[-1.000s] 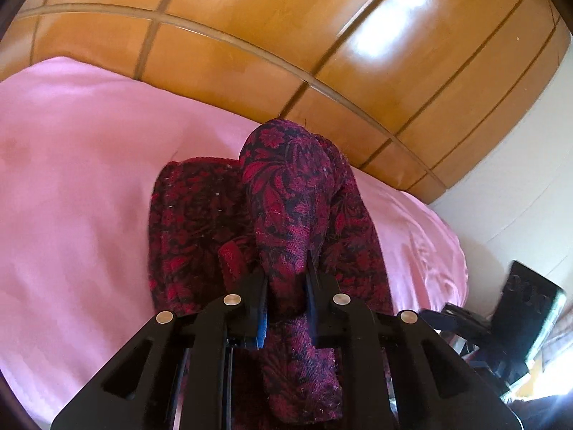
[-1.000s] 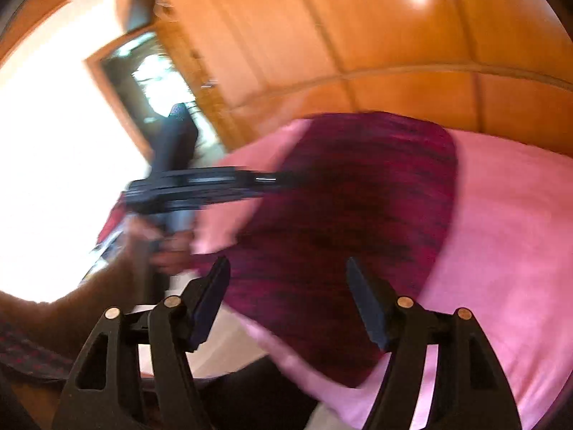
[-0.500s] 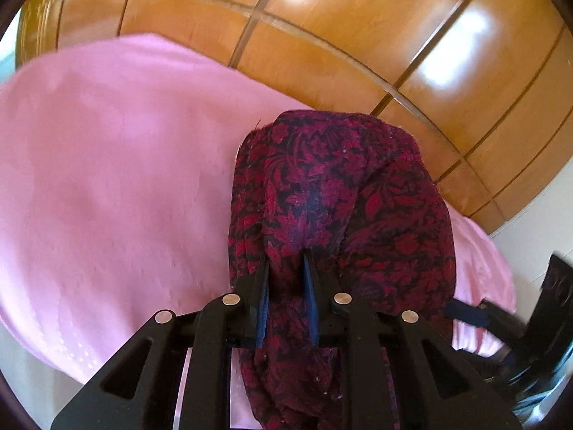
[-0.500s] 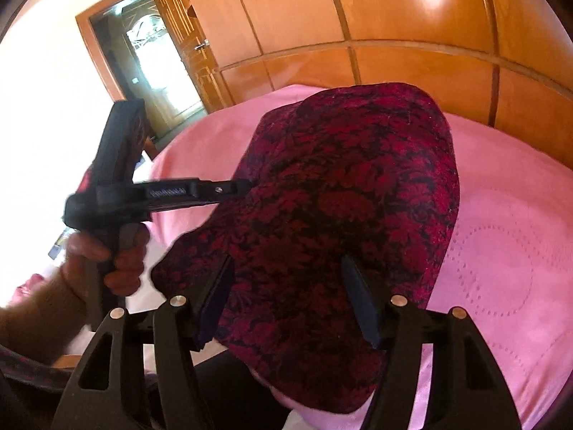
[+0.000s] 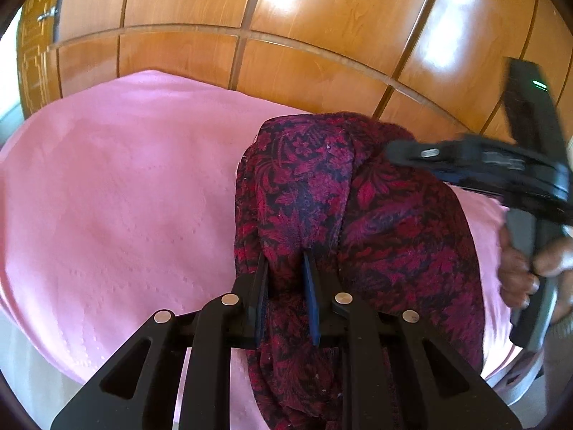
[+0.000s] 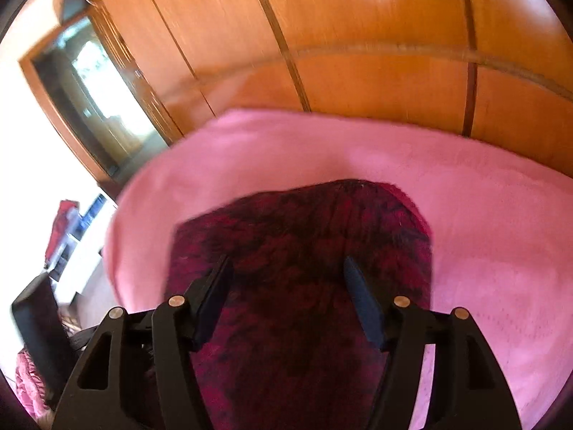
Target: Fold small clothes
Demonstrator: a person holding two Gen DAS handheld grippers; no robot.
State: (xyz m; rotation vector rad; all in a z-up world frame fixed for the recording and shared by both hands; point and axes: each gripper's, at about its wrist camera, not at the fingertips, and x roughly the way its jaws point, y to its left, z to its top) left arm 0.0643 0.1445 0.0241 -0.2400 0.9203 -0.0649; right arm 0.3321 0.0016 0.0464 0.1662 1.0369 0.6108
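Now my left tongs (image 5: 284, 268) are pinching the dark red floral garment (image 5: 376, 222), dragging it toward the pink bed's (image 5: 118, 186) right edge; my right tongs (image 6: 286, 279), wide apart, are moving over it.

A fold of the dark red floral garment (image 5: 361, 215) is pinched between the closed jaws of the left gripper (image 5: 286, 268), with a bunched length of the cloth hanging down between the fingers (image 5: 259, 286). The rest of the garment is heaped near the right edge of the pink bedspread (image 5: 118, 193). The right gripper (image 5: 401, 153) — blurred, held in a hand (image 5: 526, 272) — is seen at the cloth's far right side. Wooden panelling (image 5: 286, 36) is seen behind the bed.
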